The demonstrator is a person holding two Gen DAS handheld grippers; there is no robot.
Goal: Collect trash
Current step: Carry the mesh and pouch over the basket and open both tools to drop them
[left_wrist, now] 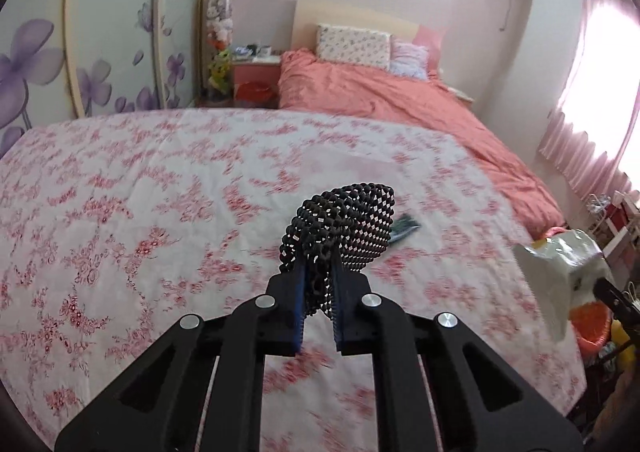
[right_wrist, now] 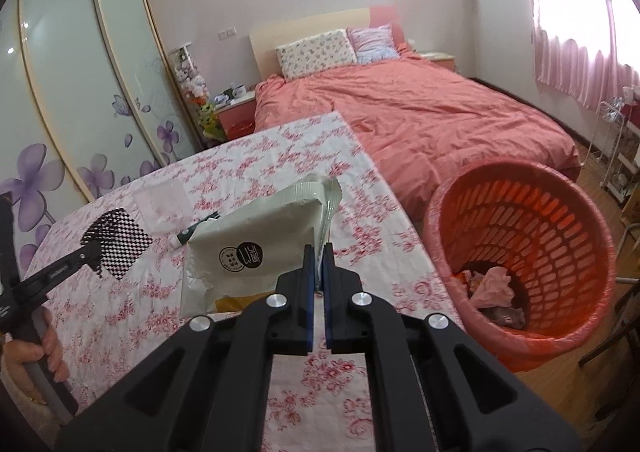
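Observation:
My left gripper [left_wrist: 319, 272] is shut on a black mesh net [left_wrist: 344, 228] and holds it above the floral-clothed table [left_wrist: 140, 192]. It also shows in the right wrist view [right_wrist: 90, 252] with the net [right_wrist: 118, 244]. My right gripper [right_wrist: 319, 252] is shut on a white plastic wrapper [right_wrist: 256, 248] with a round black label, held above the table's right edge [right_wrist: 384, 188]. The wrapper shows at the right of the left wrist view [left_wrist: 560, 272]. A small dark green packet [left_wrist: 404, 230] lies on the table, partly hidden by the wrapper in the right wrist view [right_wrist: 196, 230].
An orange slotted trash basket [right_wrist: 520, 252] stands on the floor right of the table, with crumpled pink paper [right_wrist: 492, 284] inside. A bed with a coral cover [right_wrist: 420, 112] lies beyond. A floral wardrobe [right_wrist: 80, 92] stands at the left.

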